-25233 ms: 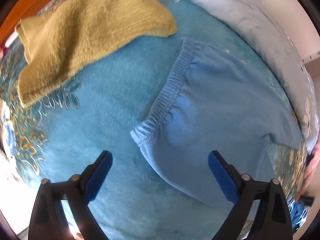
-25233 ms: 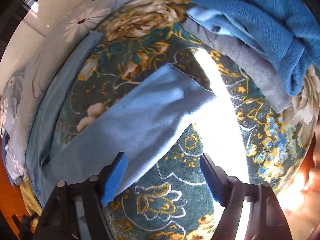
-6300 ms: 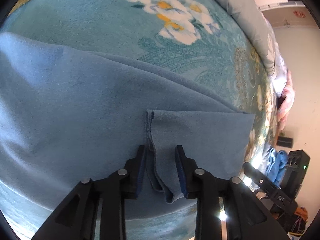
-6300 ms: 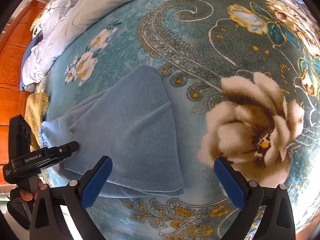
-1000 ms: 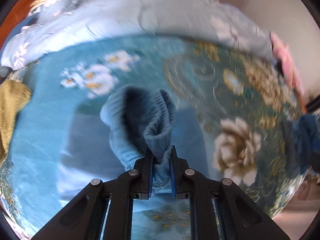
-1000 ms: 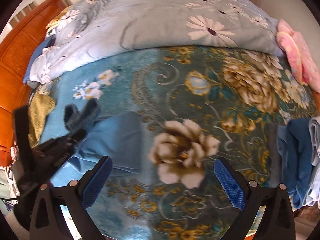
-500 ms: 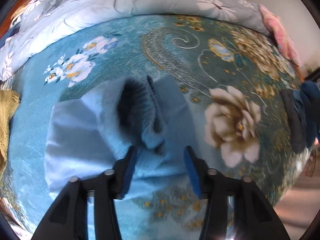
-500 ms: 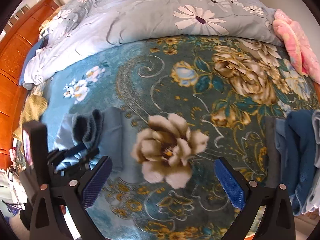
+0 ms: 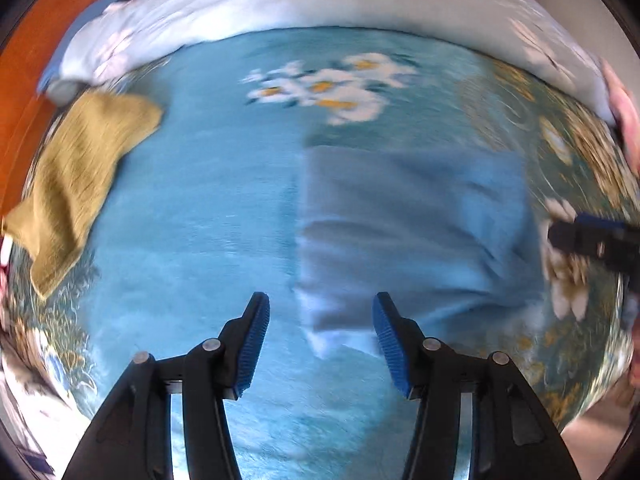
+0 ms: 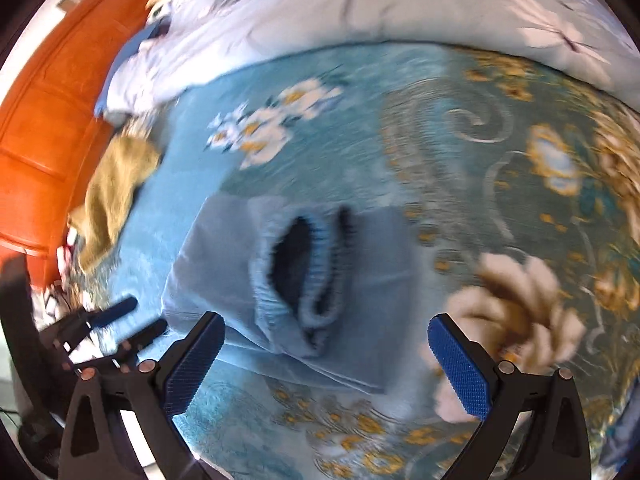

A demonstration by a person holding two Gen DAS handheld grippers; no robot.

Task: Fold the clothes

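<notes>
A light blue folded garment (image 9: 416, 232) lies on the teal flowered blanket (image 9: 192, 220). In the right wrist view the garment (image 10: 224, 264) shows its ribbed waistband (image 10: 320, 264) gaping open on top. My left gripper (image 9: 322, 344) is open and hangs over the garment's near left corner, with nothing pressed between its pads. My right gripper (image 10: 328, 364) is open wide above the garment's near edge and holds nothing. Each gripper shows in the other's view: the right gripper (image 9: 592, 240) at the garment's right side, the left gripper (image 10: 120, 320) at its left.
A mustard-yellow cloth (image 9: 80, 184) lies to the left near the orange wooden headboard (image 10: 40, 120). A pale flowered duvet (image 10: 360, 8) is bunched along the far side of the bed. The bed's edge runs close below both grippers. Both views are motion-blurred.
My left gripper has opened and let go of the waistband, then swung left. The garment now lies folded on the blanket. My right gripper has come down and left, closer to the garment.
</notes>
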